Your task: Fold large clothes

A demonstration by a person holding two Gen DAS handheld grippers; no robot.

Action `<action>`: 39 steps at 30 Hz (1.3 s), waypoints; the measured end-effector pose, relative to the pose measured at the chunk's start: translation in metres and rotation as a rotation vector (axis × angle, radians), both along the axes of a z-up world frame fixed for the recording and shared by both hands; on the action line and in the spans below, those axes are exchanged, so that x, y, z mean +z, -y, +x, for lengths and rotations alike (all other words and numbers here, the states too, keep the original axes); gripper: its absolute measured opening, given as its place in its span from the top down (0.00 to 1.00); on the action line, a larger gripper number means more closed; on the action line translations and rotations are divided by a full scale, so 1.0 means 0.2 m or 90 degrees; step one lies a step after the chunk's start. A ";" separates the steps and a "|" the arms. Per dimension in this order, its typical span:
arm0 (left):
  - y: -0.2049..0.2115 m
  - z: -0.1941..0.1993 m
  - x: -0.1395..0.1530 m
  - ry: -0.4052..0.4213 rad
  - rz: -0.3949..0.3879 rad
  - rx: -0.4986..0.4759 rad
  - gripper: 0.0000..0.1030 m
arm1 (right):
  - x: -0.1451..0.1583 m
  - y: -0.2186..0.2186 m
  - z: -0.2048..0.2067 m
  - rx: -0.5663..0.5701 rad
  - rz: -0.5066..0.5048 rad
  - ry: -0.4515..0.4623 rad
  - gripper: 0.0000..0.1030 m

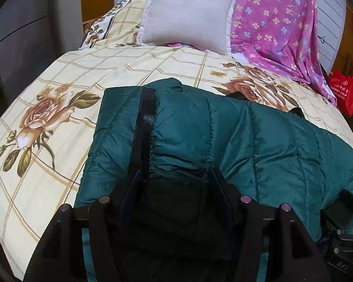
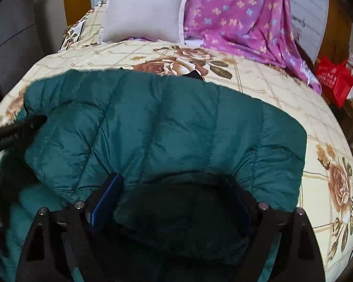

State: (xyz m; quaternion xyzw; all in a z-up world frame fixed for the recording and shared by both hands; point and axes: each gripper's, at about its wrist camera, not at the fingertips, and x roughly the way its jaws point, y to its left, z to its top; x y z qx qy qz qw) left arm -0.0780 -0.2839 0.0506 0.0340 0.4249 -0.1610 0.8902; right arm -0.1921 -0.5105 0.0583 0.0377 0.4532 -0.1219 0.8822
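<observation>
- The left gripper (image 1: 175, 176) is down at 6 o'clock in its own view, and its two fingers squeeze a bunched fold of the green puffy jacket (image 1: 223, 136). The bunch is thick, so it could slide out if the hand pulls fast.
- The black zipper strip (image 1: 144, 127) runs up from the left finger toward 11 o'clock. It could catch on that finger and tug the fold crooked.
- The right gripper (image 2: 174, 188) sits at 6 o'clock in its own view with its fingers wide apart. Jacket edge lies between them, but I do not see them pinching it. If the hands lift now, only the left side comes up and the jacket twists.
- The jacket lies spread on the flowery bedsheet (image 1: 58, 75), across the near half of the bed. It is slippery and fat with air, so I think a fold may spring back open.
- Something small and black (image 2: 195, 74) peeks out at the jacket's far edge, near 12 o'clock. I cannot tell what it is.
- Farther off are the white pillow (image 2: 146, 9) and the purple blanket (image 2: 242, 11), at 12 and 1 o'clock. A big swing could bump them.
</observation>
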 end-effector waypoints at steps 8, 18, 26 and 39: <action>0.00 0.01 -0.02 0.007 -0.004 0.008 0.57 | 0.18 0.24 -0.23 -0.082 0.033 0.065 0.14; -0.03 -0.03 0.04 0.007 -0.003 0.001 0.55 | -0.04 0.49 -0.29 -0.167 0.169 0.025 0.10; -0.17 -0.16 0.16 0.018 -0.026 0.005 0.55 | 0.23 0.35 -0.46 -0.135 0.122 0.079 0.10; -0.36 -0.48 0.26 0.056 0.019 -0.038 0.55 | 0.20 0.13 -0.56 -0.091 0.133 0.042 0.10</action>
